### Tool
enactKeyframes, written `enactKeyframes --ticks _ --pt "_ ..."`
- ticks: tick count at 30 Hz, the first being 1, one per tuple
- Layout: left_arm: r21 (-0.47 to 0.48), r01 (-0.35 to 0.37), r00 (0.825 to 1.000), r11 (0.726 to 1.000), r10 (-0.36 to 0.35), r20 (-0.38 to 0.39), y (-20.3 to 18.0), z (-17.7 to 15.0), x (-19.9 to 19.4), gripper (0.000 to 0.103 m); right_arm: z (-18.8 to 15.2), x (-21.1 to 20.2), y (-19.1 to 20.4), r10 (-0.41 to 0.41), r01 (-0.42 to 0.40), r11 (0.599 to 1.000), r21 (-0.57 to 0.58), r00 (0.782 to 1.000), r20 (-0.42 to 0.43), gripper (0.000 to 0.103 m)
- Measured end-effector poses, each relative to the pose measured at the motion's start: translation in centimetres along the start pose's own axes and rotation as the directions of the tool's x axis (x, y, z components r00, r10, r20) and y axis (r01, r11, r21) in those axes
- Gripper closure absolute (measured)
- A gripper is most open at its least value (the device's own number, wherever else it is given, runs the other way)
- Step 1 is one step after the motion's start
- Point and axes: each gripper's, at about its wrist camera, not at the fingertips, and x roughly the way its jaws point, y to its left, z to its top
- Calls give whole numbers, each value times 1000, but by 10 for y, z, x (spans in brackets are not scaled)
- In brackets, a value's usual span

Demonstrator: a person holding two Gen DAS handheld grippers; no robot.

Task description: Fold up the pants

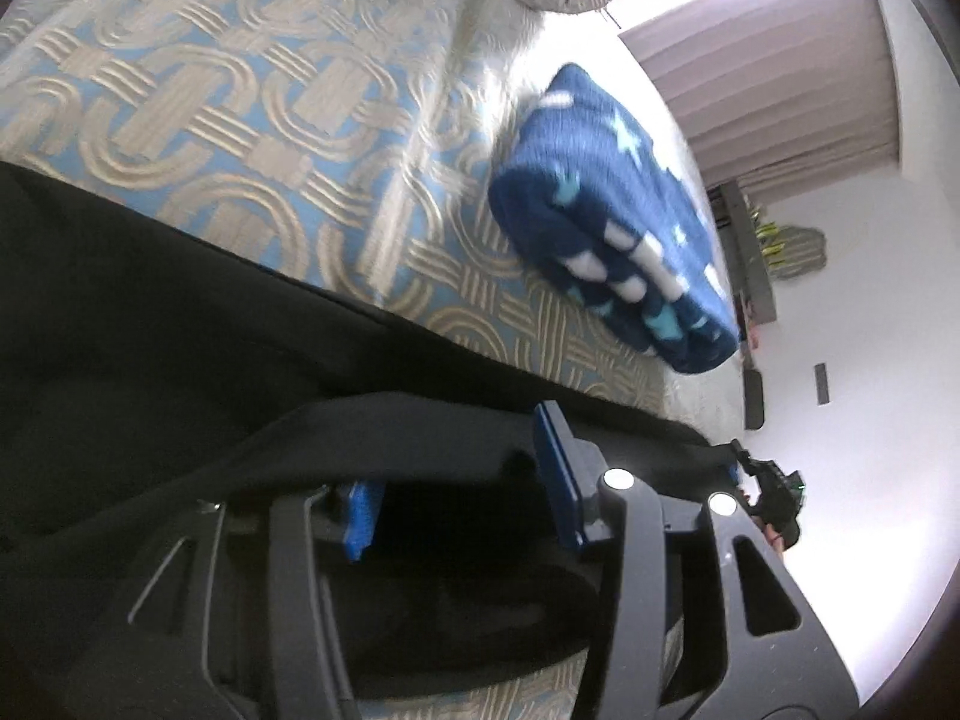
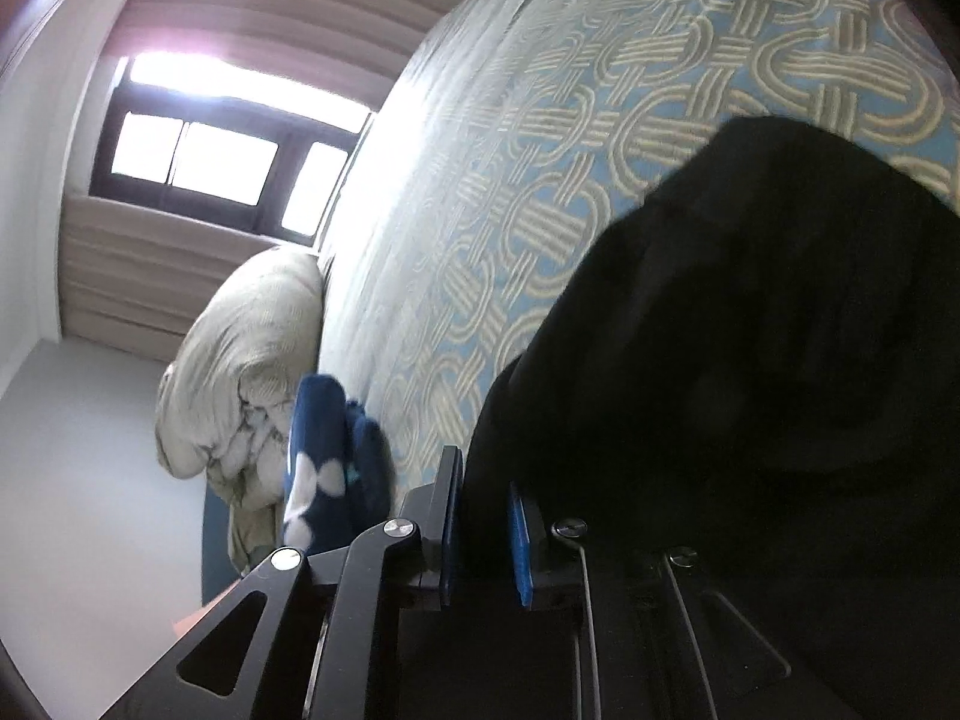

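Black pants (image 1: 180,312) lie spread on the bed (image 1: 240,90), over a blue-and-beige knot-pattern bedspread, filling the lower left of the left wrist view and w/ a straight edge running diagonally across it. Left gripper (image 1: 462,480) sits low over that cloth, blue-padded fingers (image 1: 555,468) apart w/ a fold of black fabric lying in the gap btwn them; can't tell if they pinch it. Right gripper (image 2: 486,531) is at the pants' edge (image 2: 750,360), its fingers (image 2: 519,534) close together w/ black cloth btwn the blue pads, i.e. clamped on the pants; the fabric bulges up dark just beyond them. A folded navy blanket w/ pale stars (image 1: 612,210) rests on the bed, apart from the pants, near the far side. A beige pillow (image 2: 240,372) sits beside it. Curtains (image 1: 780,60) and a bright window (image 2: 228,156) in the bkgd.
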Motion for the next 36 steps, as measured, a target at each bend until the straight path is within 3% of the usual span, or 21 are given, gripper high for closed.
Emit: enactKeyframes --ticks 1,4,6,9,13,16,17,19,20,23,25,26,31,32,33,34,36 --pt "7 -8 1000 1000 8 6 3 1 -11 49 0 -1 0 -6 6 1000 3 1000 0 82" --pt "33 -5 999 999 4 39 10 3 -49 39 4 -19 3 -24 24 1000 17 999 22 58" --pt "57 -57 994 997 51 100 17 5 -80 28 2 -38 3 -43 40 997 60 997 62 25" --pt "54 -146 971 988 133 197 39 0 -128 27 -17 -68 15 -67 62 997 51 992 107 22" --pt "35 -115 965 993 103 241 71 -22 -170 27 -63 -78 60 -32 39 995 -91 997 70 22" --pt "77 -110 965 991 88 247 92 -47 -179 27 -127 -56 106 3 -27 967 -252 995 -97 22" --pt "80 -100 965 992 77 251 97 -53 -177 27 -153 -42 121 10 -64 952 -298 984 -178 22" --pt "79 -66 968 995 44 248 108 -67 -171 27 -224 -9 151 18 -165 915 -369 929 -370 23" --pt "78 -44 969 996 23 248 114 -74 -168 27 -251 1 159 17 -198 904 -380 903 -430 24" --pt "77 13 970 997 -31 242 128 -93 -153 27 -345 54 185 -13 -283 881 -380 787 -616 29" --pt "66 65 961 996 -80 264 135 -103 -145 27 -390 79 191 -58 -281 873 -399 753 -655 30" --pt "71 91 960 993 -106 258 138 -108 -141 27 -405 92 195 -81 -271 871 -411 744 -663 30" --pt "101 141 941 985 -165 296 145 -119 -140 27 -447 133 194 -186 -173 875 -452 743 -643 31" --pt "103 144 940 984 -169 295 145 -120 -141 27 -450 135 193 -182 -169 877 -449 748 -638 42" --pt "104 147 939 984 -171 297 145 -120 -142 27 -449 142 195 -180 -169 880 -443 746 -642 81" --pt "104 149 939 983 -173 298 145 -121 -143 27 -451 146 193 -178 -163 891 -424 734 -655 97" --pt "105 154 939 983 -178 294 145 -123 -145 27 -451 151 194 -122 -167 922 -350 733 -670 99"
